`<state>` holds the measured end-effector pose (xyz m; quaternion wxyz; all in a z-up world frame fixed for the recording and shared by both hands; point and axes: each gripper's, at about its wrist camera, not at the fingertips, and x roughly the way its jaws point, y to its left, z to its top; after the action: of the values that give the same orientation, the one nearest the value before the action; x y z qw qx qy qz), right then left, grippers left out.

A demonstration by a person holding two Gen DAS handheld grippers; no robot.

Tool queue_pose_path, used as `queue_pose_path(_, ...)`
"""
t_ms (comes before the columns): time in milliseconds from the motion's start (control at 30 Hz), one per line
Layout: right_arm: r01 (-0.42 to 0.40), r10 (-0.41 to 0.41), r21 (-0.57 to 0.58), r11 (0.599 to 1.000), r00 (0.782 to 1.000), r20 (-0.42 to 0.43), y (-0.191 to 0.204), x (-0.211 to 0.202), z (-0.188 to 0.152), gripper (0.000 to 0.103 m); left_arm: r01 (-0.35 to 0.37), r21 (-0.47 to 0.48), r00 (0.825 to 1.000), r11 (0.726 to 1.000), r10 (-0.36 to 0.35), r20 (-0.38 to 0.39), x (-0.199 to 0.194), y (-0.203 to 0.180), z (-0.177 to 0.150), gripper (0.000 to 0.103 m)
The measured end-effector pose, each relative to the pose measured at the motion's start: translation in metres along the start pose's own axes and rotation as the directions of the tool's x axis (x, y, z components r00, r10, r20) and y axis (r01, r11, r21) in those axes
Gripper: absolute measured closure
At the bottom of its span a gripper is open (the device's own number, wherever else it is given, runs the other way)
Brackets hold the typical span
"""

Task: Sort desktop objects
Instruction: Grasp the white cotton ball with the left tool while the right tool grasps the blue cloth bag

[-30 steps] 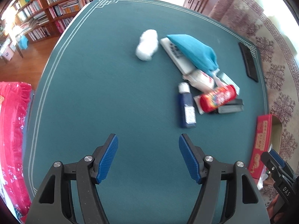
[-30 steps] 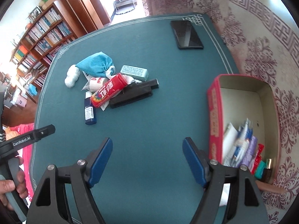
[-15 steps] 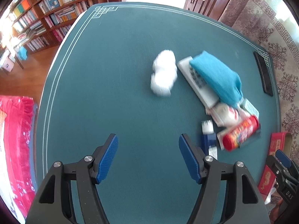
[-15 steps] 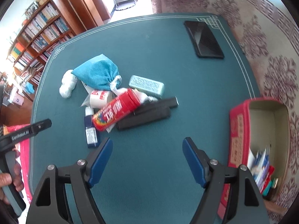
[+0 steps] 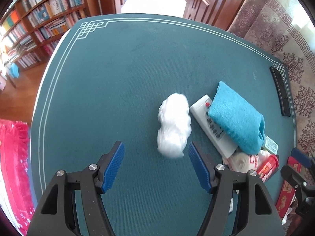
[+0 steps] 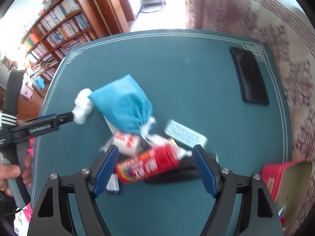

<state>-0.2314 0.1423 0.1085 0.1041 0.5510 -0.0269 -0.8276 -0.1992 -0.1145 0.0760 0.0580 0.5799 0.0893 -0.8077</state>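
A white fluffy wad [image 5: 174, 124] lies on the green table [image 5: 122, 74], just ahead of my open left gripper [image 5: 155, 153] and partly between its fingertips. It also shows in the right wrist view [image 6: 82, 108]. To its right a blue cloth pouch [image 5: 236, 118] lies over a white remote [image 5: 208, 123]. My open right gripper [image 6: 155, 157] hovers over a red tube [image 6: 147, 166], which lies across a black flat object [image 6: 177, 175]. The blue pouch [image 6: 124, 106], a white packet [image 6: 127, 142] and a teal card box [image 6: 186, 134] lie around it.
A black phone [image 6: 250, 78] lies at the table's far right corner. A red box [image 6: 279, 173] stands at the right edge, also in the left wrist view [image 5: 285, 192]. Bookshelves [image 5: 35, 25] stand beyond the table. A red cloth [image 5: 11, 173] lies left.
Both grippers moved forward. The left one closed in on the white wad, which now sits at its fingertips. The right one came over the red tube; the red box slid to the right edge.
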Motion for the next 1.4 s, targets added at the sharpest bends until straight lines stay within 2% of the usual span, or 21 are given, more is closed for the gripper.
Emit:
queue_pose_path(167,-0.011,0.012,-0.059,0.998,1.000,0.023,0.014,0.008,0.020,0.023,-0.019,0.051,1.000,0.999,0.019,-0.001,0.015,-0.007,0.011,0.032)
queue_pose_path(400,-0.002,0.002,-0.108,0.994,1.000,0.000,0.025,0.027,0.033,0.023,0.056,0.041,0.998,0.998,-0.055,-0.003,0.027,-0.006,0.013,0.032)
queue_pose_path(467,-0.017,0.015,-0.129,0.992,1.000,-0.014,0.029,0.033,0.034,0.023,0.074,0.026,0.997,0.997,-0.074,-0.008,0.031,-0.002,0.011,0.047)
queue_pose_path(500,-0.025,0.022,-0.141,0.990,1.000,-0.022,0.032,0.036,0.036,0.023,0.084,0.019,0.996,0.996,-0.084,-0.026,0.035,-0.002,0.008,0.060)
queue_pose_path(567,-0.034,0.027,-0.175,0.984,0.999,-0.038,0.040,0.042,0.038,0.023,0.077,0.026,0.997,0.997,-0.077,-0.011,0.032,0.000,0.004,0.070)
queue_pose_path(700,-0.032,0.018,-0.269,0.962,0.998,-0.056,0.054,0.055,0.043,0.023,0.105,0.014,0.994,0.994,-0.104,-0.020,0.030,0.009,-0.002,0.072)
queue_pose_path(867,0.023,-0.052,-0.358,0.934,0.996,-0.071,0.065,0.081,0.054,0.023,0.117,0.034,0.993,0.993,-0.116,-0.025,0.031,0.009,-0.007,0.072)
queue_pose_path(1000,0.004,-0.045,-0.377,0.926,0.994,-0.101,0.068,0.095,0.060,0.023,0.117,0.040,0.993,0.992,-0.116,-0.030,0.029,0.012,-0.013,0.072)
queue_pose_path(1067,-0.012,-0.034,-0.367,0.930,0.992,-0.118,0.068,0.099,0.059,0.023,0.123,0.033,0.992,0.992,-0.122,-0.036,0.041,0.000,-0.002,0.072)
queue_pose_path(1133,-0.048,0.001,-0.336,0.941,0.990,-0.138,0.065,0.099,0.057,0.039,0.128,0.021,0.991,0.992,-0.127,-0.040,0.044,-0.002,0.001,0.072)
queue_pose_path(1233,-0.058,0.016,-0.311,0.949,0.991,-0.135,0.062,0.094,0.053,0.053,0.131,0.006,0.990,0.991,-0.131,-0.047,0.044,-0.001,-0.004,0.072)
queue_pose_path(1400,-0.076,0.035,-0.299,0.951,0.990,-0.140,0.057,0.084,0.040,0.059,0.125,-0.001,0.991,0.992,-0.124,-0.056,0.042,-0.011,-0.014,0.072)
